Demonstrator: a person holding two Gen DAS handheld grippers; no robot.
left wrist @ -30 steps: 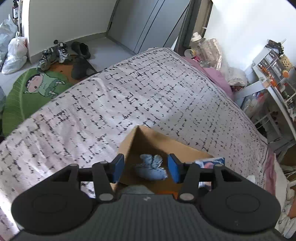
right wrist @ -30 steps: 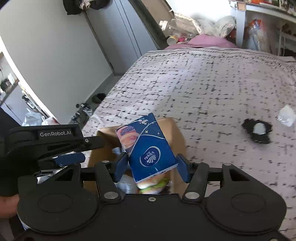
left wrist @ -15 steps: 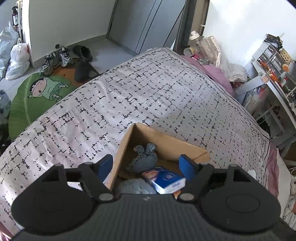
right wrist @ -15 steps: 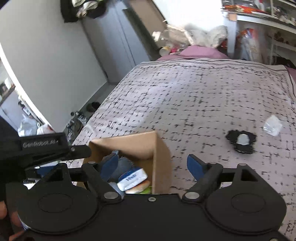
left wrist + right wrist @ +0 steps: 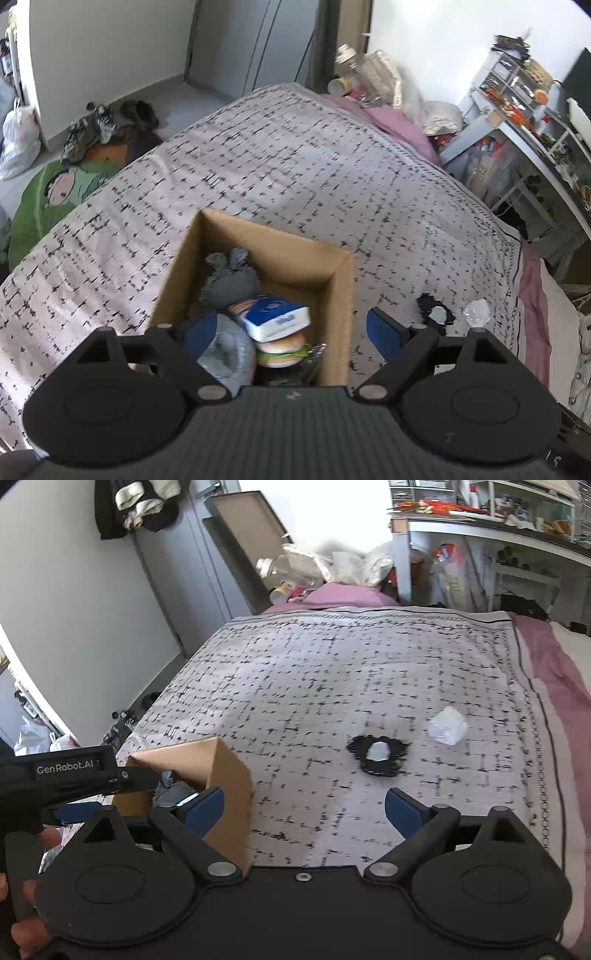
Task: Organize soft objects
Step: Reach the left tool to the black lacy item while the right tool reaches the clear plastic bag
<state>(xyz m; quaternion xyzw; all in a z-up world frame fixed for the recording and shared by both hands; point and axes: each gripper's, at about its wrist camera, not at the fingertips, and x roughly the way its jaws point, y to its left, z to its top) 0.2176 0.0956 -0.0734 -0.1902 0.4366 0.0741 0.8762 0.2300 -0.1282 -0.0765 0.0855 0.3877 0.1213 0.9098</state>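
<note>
Left wrist view: left gripper [image 5: 291, 328] jaws have just been opening, gripping nothing, hovering above the cardboard box [image 5: 338, 295]; tissue pack [image 5: 275, 317] lying inside. Right gripper [image 5: 304, 806] likewise released, the black plush [image 5: 380, 757] lying ahead.

The right gripper [image 5: 304, 806], fingers just spread and empty, is hovering over the bed [image 5: 295, 672] between the cardboard box [image 5: 225, 786] and a black-and-white plush [image 5: 378, 755].
</note>
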